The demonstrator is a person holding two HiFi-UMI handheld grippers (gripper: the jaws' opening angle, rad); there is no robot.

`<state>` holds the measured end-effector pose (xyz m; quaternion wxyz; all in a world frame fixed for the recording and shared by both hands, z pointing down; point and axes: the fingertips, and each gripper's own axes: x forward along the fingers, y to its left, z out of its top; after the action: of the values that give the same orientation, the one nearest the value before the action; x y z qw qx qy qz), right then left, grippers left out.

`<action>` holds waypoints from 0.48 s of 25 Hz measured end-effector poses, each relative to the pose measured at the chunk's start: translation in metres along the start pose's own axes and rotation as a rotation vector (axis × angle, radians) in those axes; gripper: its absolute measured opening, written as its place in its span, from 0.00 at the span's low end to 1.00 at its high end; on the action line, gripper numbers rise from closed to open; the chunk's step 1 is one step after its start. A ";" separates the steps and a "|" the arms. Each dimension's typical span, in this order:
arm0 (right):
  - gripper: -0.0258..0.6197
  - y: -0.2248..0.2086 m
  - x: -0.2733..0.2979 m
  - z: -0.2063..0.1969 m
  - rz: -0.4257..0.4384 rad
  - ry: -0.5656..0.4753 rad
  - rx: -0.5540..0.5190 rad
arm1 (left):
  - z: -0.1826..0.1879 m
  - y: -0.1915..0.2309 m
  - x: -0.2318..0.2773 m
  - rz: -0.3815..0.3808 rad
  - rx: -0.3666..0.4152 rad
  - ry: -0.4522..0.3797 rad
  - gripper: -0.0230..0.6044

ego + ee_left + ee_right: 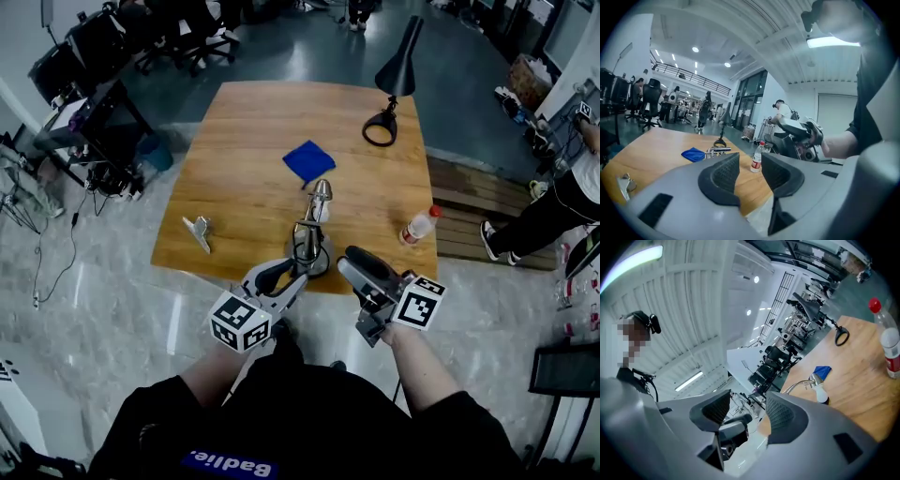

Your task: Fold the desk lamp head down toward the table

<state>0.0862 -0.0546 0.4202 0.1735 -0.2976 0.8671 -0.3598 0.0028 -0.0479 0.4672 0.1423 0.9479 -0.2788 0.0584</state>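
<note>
The chrome desk lamp stands mid-counter at the near edge. The left gripper and right gripper hover just short of it, jaws apart, holding nothing. It looks smooth, stiff-jointed and bottom-heavy, so 1 gripper should pinch the neck below the head while 1 steadies the base.

You wear a black short-sleeved top, blue patch lettered white at six o'clock. Your left gripper and right gripper are grey, with black-and-white marker cubes.

White lettering on blue chest patch; bottle label illegible.
</note>
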 end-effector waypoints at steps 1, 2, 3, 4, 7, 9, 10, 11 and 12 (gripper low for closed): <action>0.41 0.006 -0.008 -0.004 0.008 0.013 -0.026 | 0.003 -0.010 -0.003 0.013 -0.013 -0.008 0.28; 0.39 0.012 -0.016 -0.008 0.013 0.028 -0.053 | 0.006 -0.021 -0.006 0.021 -0.026 -0.016 0.28; 0.38 0.018 -0.024 -0.014 0.015 0.044 -0.080 | 0.008 -0.033 -0.010 0.025 -0.038 -0.022 0.28; 0.37 0.025 -0.032 -0.019 0.014 0.058 -0.106 | 0.011 -0.044 -0.015 0.026 -0.048 -0.026 0.28; 0.30 0.054 -0.051 -0.035 0.007 0.086 -0.219 | 0.018 -0.079 -0.031 0.004 -0.051 -0.028 0.28; 0.21 0.079 -0.058 -0.042 0.003 0.095 -0.332 | 0.025 -0.098 -0.046 -0.019 -0.041 -0.043 0.27; 0.16 0.092 -0.060 -0.045 0.003 0.095 -0.384 | 0.029 -0.106 -0.055 -0.031 -0.035 -0.053 0.25; 0.13 0.104 -0.062 -0.049 0.002 0.093 -0.428 | 0.033 -0.112 -0.063 -0.042 -0.028 -0.062 0.21; 0.10 0.115 -0.062 -0.052 0.000 0.088 -0.465 | 0.037 -0.118 -0.070 -0.054 -0.019 -0.068 0.17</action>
<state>0.0617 0.0776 0.3775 0.0623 -0.3138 0.9333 -0.1631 0.0094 0.0714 0.3910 0.1433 0.9551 -0.2585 0.0194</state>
